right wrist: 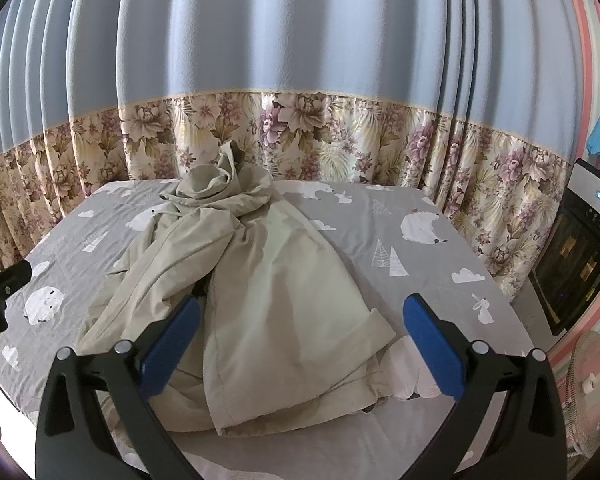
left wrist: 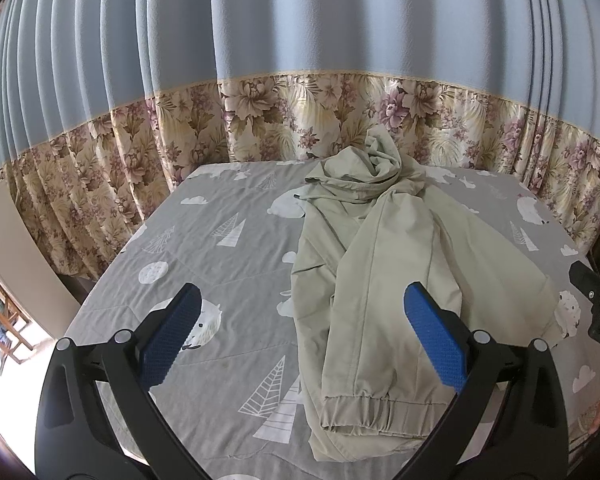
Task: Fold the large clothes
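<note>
The left claw [left wrist: 302, 312] hangs wide open over the bed [left wrist: 220, 240], holding nothing. The pale green garment [left wrist: 380, 260] lies crumpled ahead, under its right finger. The right claw [right wrist: 302, 318], also wide open, hovers above the garment's near end.

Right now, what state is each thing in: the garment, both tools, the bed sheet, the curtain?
Pale green trousers: unfolded, lying crumpled on the bed, waist end bunched up at the far side, elastic cuff toward the camera.
Left tool: open, holding nothing, above the bed.
Right tool: open, holding nothing, above the trousers.
Bed sheet: spread out, slightly wrinkled.
Curtain: drawn shut.
</note>
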Demonstrator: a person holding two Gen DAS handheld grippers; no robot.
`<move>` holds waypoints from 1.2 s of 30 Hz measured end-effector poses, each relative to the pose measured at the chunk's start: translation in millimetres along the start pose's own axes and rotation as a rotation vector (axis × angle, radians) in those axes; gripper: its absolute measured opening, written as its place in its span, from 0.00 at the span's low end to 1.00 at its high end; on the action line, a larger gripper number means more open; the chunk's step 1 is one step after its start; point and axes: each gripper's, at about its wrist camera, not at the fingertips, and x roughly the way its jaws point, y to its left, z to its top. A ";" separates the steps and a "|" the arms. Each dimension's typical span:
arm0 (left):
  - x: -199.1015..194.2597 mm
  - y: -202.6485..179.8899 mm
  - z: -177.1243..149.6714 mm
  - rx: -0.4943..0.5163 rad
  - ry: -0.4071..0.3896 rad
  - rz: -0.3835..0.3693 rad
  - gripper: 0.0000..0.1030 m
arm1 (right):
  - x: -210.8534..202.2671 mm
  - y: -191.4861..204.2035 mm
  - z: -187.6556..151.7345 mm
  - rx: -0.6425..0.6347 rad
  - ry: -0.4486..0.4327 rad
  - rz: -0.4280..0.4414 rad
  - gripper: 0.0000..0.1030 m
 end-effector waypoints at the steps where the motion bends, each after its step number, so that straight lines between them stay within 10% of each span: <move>1: -0.4 -0.4 0.7 0.000 0.001 0.000 0.97 | 0.2 0.3 -0.3 0.000 0.001 0.002 0.98; 25: 45.7 13.3 -18.6 0.006 0.070 -0.002 0.97 | 17.6 2.9 -9.4 -0.009 0.024 0.029 0.98; 33: 68.8 29.5 -16.7 0.012 0.091 0.016 0.97 | 46.0 30.7 -14.1 -0.025 0.115 0.190 0.98; 36: 74.7 32.4 -13.8 0.023 0.084 0.017 0.97 | 54.4 49.5 -15.2 -0.054 0.146 0.256 0.80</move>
